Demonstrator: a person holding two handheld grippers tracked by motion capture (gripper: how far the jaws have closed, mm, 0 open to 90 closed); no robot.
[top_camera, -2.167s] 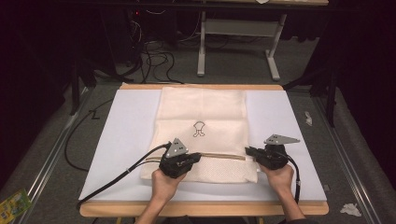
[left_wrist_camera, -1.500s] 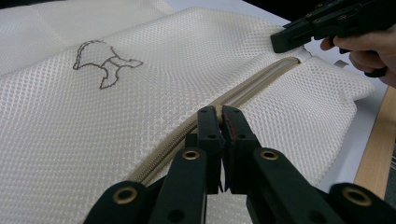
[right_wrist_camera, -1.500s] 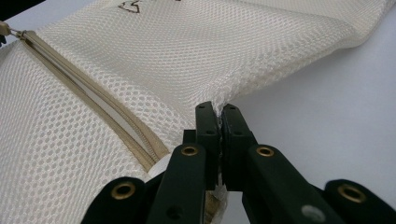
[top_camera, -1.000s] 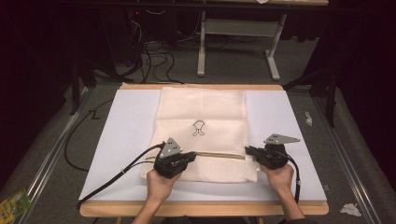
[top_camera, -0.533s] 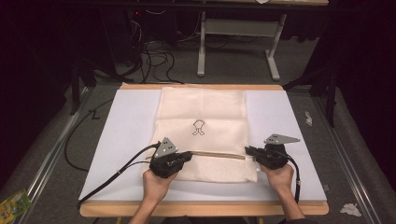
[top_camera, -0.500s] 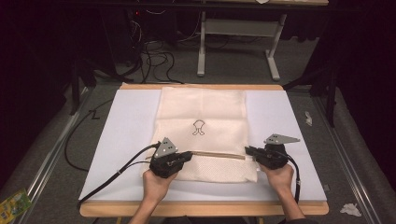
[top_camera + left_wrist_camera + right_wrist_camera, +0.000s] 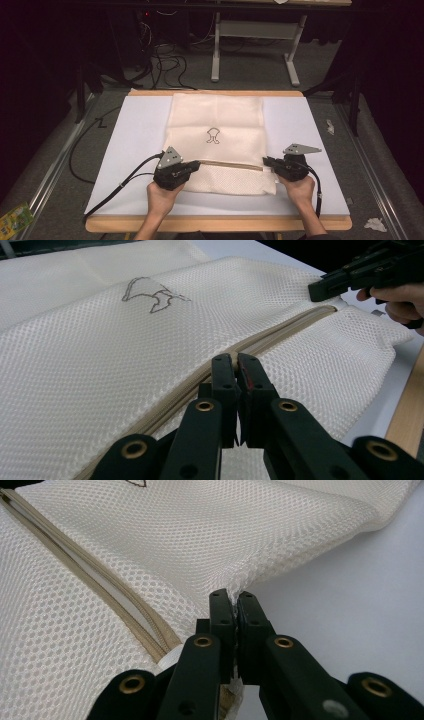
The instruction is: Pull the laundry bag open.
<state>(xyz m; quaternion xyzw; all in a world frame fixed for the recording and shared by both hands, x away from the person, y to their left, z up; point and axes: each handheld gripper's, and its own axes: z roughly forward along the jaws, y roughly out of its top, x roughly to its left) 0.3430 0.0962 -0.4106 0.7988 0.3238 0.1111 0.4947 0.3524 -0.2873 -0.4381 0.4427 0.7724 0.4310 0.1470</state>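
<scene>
Mesh bag (image 7: 220, 145) flat on table (image 7: 130, 145), zipper (image 7: 230, 164) pinched by both grippers

Both hands reach in from the table's (image 7: 320, 207) near edge, left gripper (image 7: 194, 166) and right gripper (image 7: 266, 161) facing each other, jaws clamped.

The mesh bag (image 7: 216, 142) is cream-white with a fine honeycomb weave, and a small dark outline drawing (image 7: 213, 135) sits near its middle. Its zipper (image 7: 230, 164) is a beige strip. The desk (image 7: 125, 150) has a pale lavender-white top and a light wooden edge. The left hand-held gripper (image 7: 192, 167) and the right hand-held gripper (image 7: 266, 161) are black with brass-coloured rivets, each topped by a grey plate. The floor (image 7: 45, 165) is dull grey.
</scene>
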